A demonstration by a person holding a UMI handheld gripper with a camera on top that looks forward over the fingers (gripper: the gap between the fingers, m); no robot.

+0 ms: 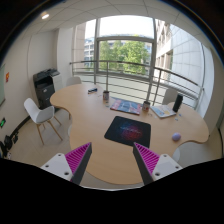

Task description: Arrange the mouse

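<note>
My gripper (pixel 113 160) is spread wide and holds nothing, its pink pads (pixel 76 158) hanging over the near edge of the table (pixel 85 120). Just ahead of the fingers lies a dark mousepad (pixel 127 129) — the mouse (pixel 176 136), small and purplish, sits well off to its right near the table's edge. Farther back lie a laptop (pixel 126 105) and a white chair (pixel 40 115) at the left.

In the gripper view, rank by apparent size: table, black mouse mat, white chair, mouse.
1. Table
2. Black mouse mat and white chair: look similar, so unranked.
3. Mouse, smallest.
The gripper is open, holding nothing.
</note>
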